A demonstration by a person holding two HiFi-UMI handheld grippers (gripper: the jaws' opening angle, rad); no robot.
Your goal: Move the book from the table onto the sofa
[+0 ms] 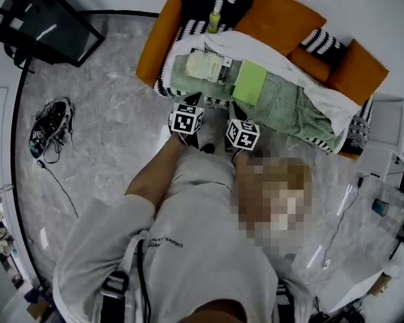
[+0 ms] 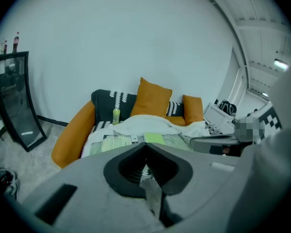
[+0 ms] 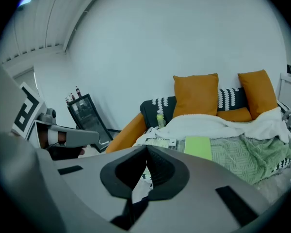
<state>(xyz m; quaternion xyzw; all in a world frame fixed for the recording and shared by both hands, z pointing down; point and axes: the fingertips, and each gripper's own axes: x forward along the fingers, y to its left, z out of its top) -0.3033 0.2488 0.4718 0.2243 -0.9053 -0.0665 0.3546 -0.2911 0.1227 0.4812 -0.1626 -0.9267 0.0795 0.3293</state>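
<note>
Lying flat on the green blanket (image 1: 289,103) of the sofa (image 1: 158,42), the light green book (image 1: 249,83) sits just beside a printed booklet (image 1: 205,66), in front of the orange cushions (image 1: 276,12). The left tongs (image 2: 145,147) and right tongs (image 3: 146,149) are both closed with nothing between them, side by side near the sofa's front edge.

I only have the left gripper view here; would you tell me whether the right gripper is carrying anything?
Observer: No, the right gripper has its jaws together with nothing between them.
Operator: Is the green book wholly on the sofa?
Observer: Yes, it lies flat on the green blanket, beside a paler booklet.
Operator: Where are both grippers?
Observer: Side by side at the sofa's front edge, the left gripper also clear of the book.
</note>
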